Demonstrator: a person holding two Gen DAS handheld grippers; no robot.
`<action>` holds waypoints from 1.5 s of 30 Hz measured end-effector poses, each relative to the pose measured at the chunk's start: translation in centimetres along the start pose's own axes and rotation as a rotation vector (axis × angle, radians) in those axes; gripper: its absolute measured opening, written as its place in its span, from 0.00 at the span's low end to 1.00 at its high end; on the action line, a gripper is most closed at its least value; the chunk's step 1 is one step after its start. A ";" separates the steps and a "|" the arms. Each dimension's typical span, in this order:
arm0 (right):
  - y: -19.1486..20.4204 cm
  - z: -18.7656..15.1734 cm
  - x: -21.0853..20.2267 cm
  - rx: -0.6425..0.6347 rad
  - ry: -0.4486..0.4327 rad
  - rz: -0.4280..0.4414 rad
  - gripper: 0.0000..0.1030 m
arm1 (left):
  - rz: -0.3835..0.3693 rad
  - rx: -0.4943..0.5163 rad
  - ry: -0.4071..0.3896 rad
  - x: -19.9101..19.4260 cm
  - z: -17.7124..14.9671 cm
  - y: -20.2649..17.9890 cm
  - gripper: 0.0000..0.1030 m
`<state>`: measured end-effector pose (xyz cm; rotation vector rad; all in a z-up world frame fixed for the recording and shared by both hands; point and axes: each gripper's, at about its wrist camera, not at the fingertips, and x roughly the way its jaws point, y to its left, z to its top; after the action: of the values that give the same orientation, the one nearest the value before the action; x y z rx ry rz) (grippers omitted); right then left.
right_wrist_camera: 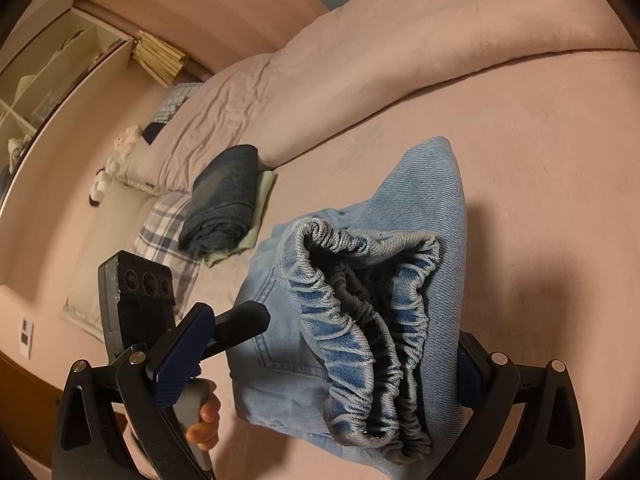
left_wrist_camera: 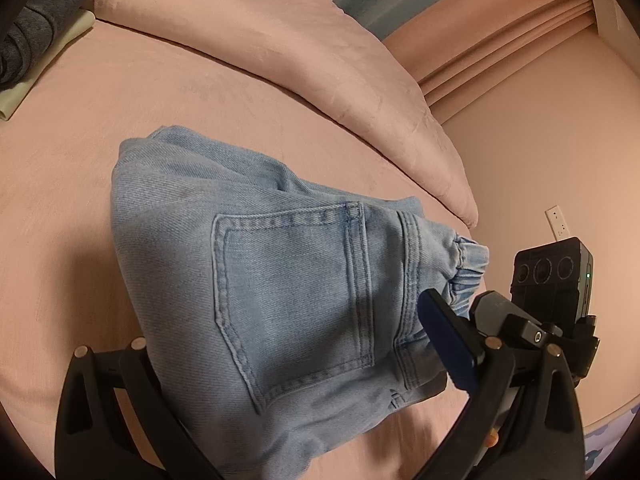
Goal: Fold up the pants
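Jeans (folded) lie on the pink bed between both grippers' spread fingers

The left gripper's left finger is hidden under the folded jeans, so its grip cannot be judged. In the right wrist view the right gripper's right finger sits mostly behind the jeans. The dark folded garment is cut off at the upper left edge. Items on the shelf at far left are too small to identify.
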<state>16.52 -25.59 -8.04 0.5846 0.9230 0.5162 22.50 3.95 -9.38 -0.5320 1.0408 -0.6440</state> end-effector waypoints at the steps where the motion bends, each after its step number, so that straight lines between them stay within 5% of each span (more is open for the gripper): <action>1: 0.0 0.0 0.1 0.000 0.000 0.000 1.00 | 0.001 0.000 0.001 0.1 0.2 0.0 0.97; 45: -5.1 1.5 3.8 0.195 0.079 0.055 1.00 | 0.031 0.011 0.078 1.7 1.0 1.5 0.97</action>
<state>20.51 -27.20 -12.93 0.7718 1.0417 0.5042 24.34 3.97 -11.03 -0.4837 1.1161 -0.6464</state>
